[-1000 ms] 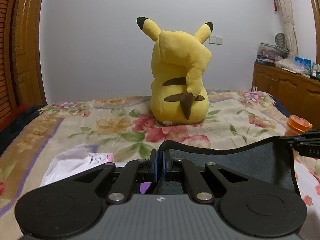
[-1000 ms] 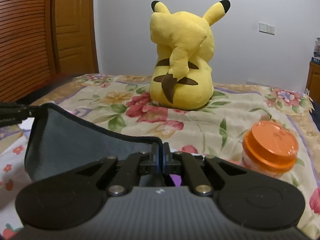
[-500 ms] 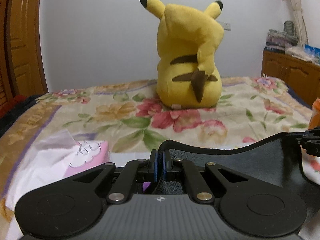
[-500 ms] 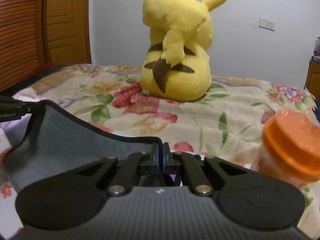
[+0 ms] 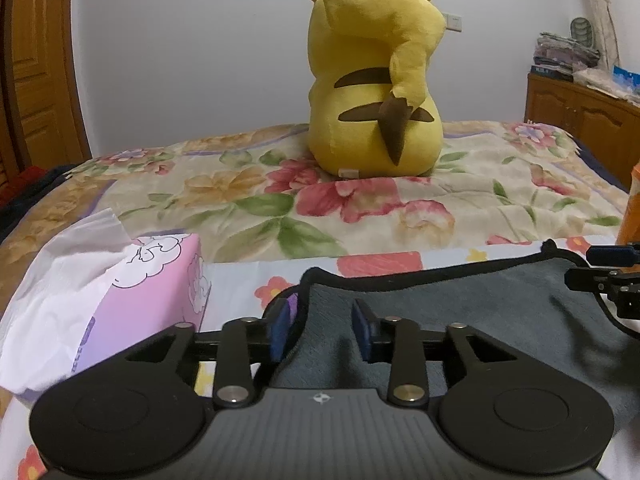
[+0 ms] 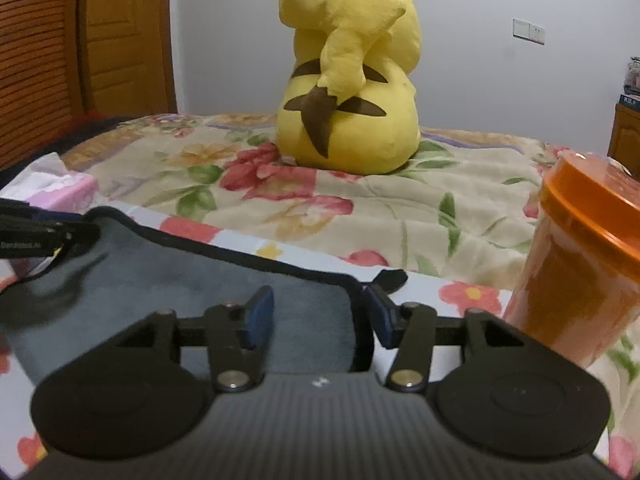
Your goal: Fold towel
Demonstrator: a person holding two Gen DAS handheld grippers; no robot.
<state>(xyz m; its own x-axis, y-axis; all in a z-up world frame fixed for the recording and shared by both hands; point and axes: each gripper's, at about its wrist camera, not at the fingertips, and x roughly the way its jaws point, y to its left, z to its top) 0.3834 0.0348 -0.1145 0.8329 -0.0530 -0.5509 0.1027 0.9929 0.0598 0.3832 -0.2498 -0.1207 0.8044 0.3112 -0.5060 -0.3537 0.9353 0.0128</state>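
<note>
Towel (image 5: pixel 460 312), tissue box (image 5: pixel 156 276) left, orange jar (image 6: pixel 576 280) right

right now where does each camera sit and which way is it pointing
Left wrist: on the left gripper, looking forward over the grey towel to the plush; tissue box left; its open jaws show.
Right wrist: on the right gripper, same direction; orange jar right; open jaws show.
Shared: towel, plush, floral bedspread, and each sees the other gripper's tip.
</note>
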